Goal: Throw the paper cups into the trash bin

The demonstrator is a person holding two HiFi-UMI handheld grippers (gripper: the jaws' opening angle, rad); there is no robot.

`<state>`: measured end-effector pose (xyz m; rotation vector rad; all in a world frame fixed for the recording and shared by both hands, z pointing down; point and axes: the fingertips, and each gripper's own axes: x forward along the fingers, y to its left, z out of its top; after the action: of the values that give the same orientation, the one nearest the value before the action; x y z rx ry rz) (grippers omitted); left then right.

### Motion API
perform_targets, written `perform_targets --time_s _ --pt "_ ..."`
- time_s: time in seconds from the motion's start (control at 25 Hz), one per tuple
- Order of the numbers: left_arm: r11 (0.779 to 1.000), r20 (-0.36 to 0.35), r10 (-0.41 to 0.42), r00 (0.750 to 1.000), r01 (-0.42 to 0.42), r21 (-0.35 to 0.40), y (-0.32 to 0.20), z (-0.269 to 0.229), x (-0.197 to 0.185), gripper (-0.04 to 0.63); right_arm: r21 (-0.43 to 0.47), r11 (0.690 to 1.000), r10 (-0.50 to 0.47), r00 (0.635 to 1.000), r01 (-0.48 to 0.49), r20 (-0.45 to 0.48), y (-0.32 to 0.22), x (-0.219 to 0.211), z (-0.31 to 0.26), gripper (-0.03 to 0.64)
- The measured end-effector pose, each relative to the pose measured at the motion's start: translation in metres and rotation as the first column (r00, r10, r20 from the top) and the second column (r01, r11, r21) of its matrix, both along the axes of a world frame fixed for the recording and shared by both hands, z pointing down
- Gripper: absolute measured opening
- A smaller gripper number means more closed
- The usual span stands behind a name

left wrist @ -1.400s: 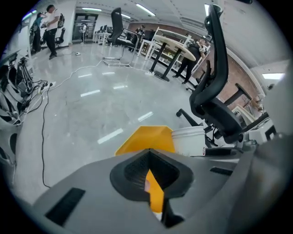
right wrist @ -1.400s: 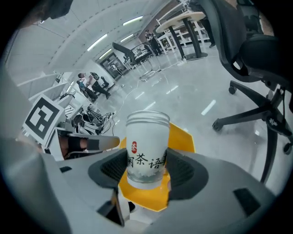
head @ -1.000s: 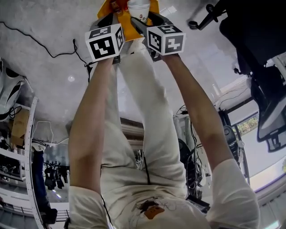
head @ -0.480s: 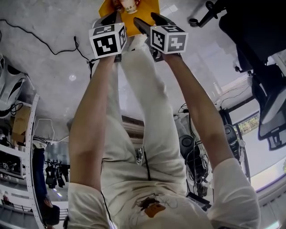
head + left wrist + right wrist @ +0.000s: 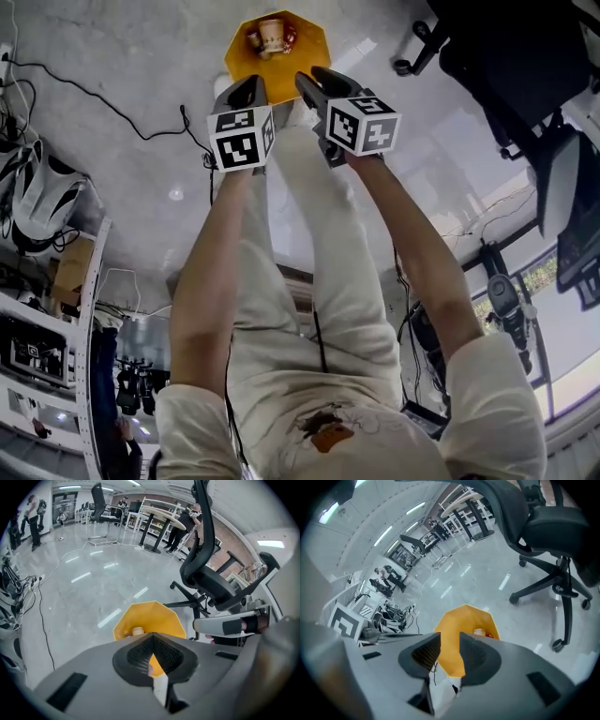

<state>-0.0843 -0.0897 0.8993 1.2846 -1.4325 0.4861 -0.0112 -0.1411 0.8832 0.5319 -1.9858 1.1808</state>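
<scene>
**Cup in the bin, both grippers empty above it**

A paper cup is seen lying inside the yellow trash bin on the floor, so this throw is judged done; no further cup is shown in any view. Both arms are stretched forward and down, side by side, just short of the bin's near rim. The left gripper is held with its jaws brought together, empty. The right gripper has its jaws closing, a narrow gap left and nothing between them.
</scene>
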Motion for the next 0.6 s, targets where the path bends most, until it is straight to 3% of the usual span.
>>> perform_targets --time_s 0.4,0.6 --pt "0.996 0.023 -0.003 1.000 0.001 0.088 0.000 -0.139 -0.012 0.006 0.094 0.994 -0.051 0.998 0.047 0.037 -0.015 -0.015 -0.124 0.026" --pt "0.992 0.023 -0.025 0.999 0.022 0.122 0.002 -0.204 -0.015 0.006 0.131 0.987 -0.105 0.992 0.094 0.074 -0.012 -0.023 -0.196 0.008"
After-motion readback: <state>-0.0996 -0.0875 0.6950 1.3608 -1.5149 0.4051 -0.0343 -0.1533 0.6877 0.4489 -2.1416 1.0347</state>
